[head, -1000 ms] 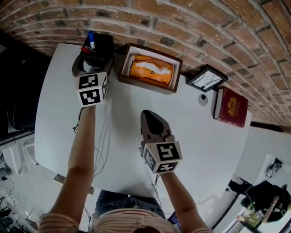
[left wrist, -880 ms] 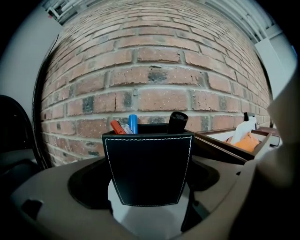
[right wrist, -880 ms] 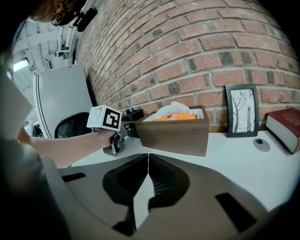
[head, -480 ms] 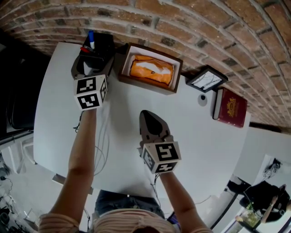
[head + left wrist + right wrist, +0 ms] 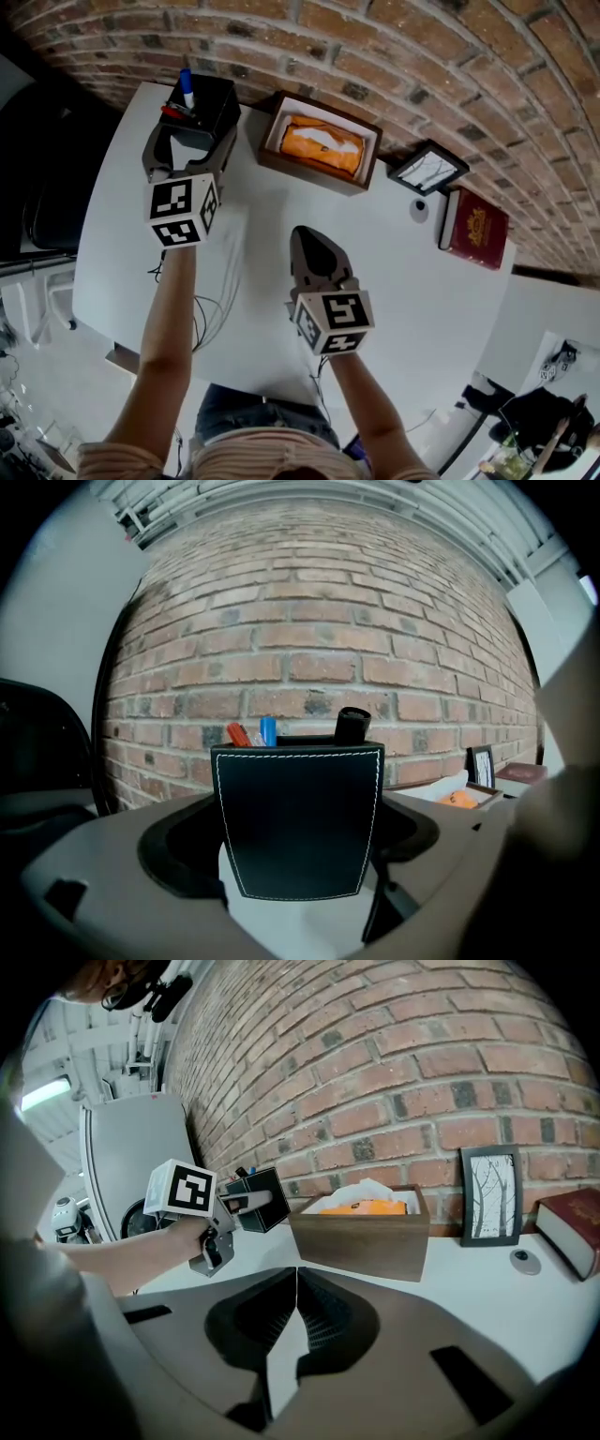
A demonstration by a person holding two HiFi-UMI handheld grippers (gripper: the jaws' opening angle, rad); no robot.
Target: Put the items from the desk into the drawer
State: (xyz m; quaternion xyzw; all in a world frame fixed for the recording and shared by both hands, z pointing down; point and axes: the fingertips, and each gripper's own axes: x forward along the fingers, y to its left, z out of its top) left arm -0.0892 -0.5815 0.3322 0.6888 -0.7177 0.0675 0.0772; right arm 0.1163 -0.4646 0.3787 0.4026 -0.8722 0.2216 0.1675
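White desk (image 5: 422, 281), wooden tissue box (image 5: 361, 1241) at rear centre, framed pic (image 5: 428, 169) upright to its right, small round disc (image 5: 419, 210) nr frame, red book (image 5: 476, 230) flat at right end.

The left hand-held gripper (image 5: 192, 141) has drawn back a little from the far left corner of the worktop (image 5: 412, 281) toward the near edge. Its marker cube (image 5: 180, 210) now sits closer to the person than a second ago. The black pen holder (image 5: 204, 105) has come along between the jaws. A wider strip of bare worktop now shows between it and the wooden tissue box (image 5: 314, 171), which it stood just beside before. Seen from the right gripper view, the pen holder now leans, and its base looks lifted clear of the worktop.
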